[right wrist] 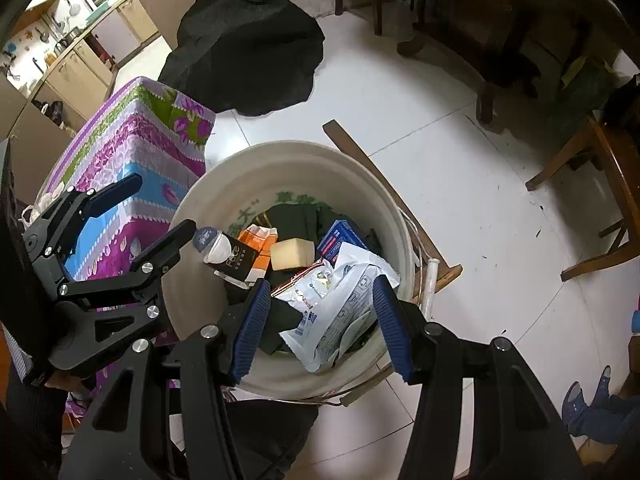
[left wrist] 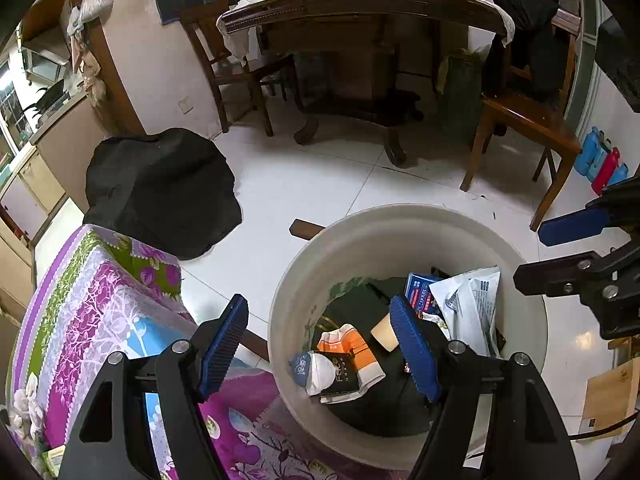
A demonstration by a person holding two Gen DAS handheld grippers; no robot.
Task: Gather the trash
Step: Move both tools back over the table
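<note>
Crinkled plastic wrapper (right wrist: 340,304) in round bucket (right wrist: 200,216)

Trash (right wrist: 340,312) lies in the bucket (right wrist: 200,208), beside the covered box (right wrist: 132,152).

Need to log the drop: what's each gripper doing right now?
Left gripper: open, holding nothing, over the bucket.
Right gripper: open, holding nothing, above the white plastic bag.
</note>
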